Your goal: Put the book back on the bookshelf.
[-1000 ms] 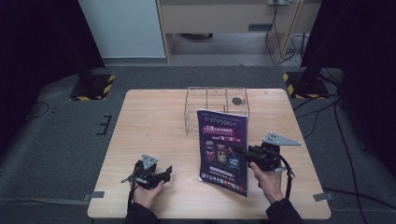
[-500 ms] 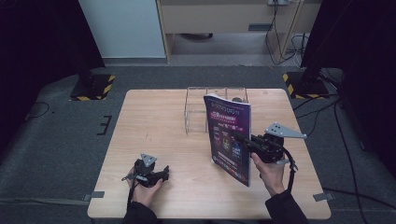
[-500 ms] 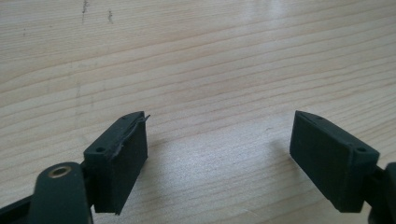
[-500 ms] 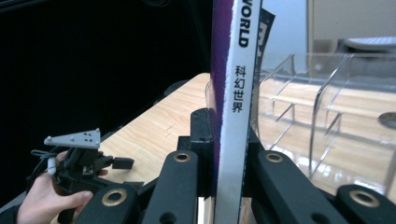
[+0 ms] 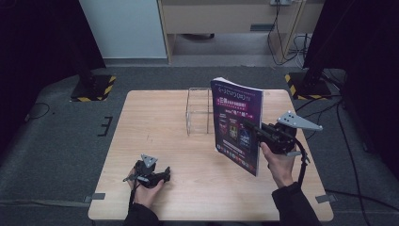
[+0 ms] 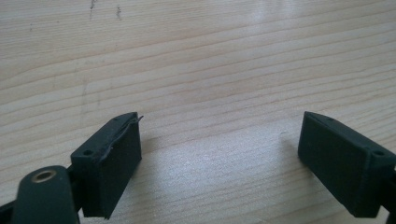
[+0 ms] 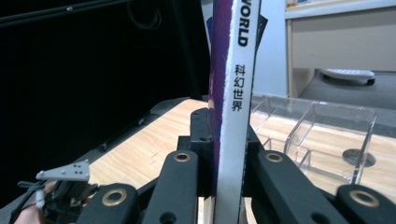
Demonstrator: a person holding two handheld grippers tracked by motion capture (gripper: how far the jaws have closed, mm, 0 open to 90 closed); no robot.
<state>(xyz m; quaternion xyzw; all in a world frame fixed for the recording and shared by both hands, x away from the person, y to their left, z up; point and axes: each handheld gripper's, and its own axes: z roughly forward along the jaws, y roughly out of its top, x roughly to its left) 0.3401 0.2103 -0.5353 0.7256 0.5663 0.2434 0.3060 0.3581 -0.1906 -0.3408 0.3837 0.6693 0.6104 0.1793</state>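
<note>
Right gripper: my jaws clamp the thin purple-covered magazine by its spine, upright above the wooden counter.
Left gripper: my jaws have just been opening, nothing between.
Clear wire-framed rack: behind the magazine.

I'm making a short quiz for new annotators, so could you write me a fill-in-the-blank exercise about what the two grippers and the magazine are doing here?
1. The right gripper is shut on the spine of a ____.
2. The magazine is held upright, lifted clear of the wooden ____.
3. The left gripper rests low over the table with its jaws ____ and nothing between them.
4. Behind the magazine stands a clear plastic ____ with dividers.

Missing words: magazine; table; open; rack
</note>
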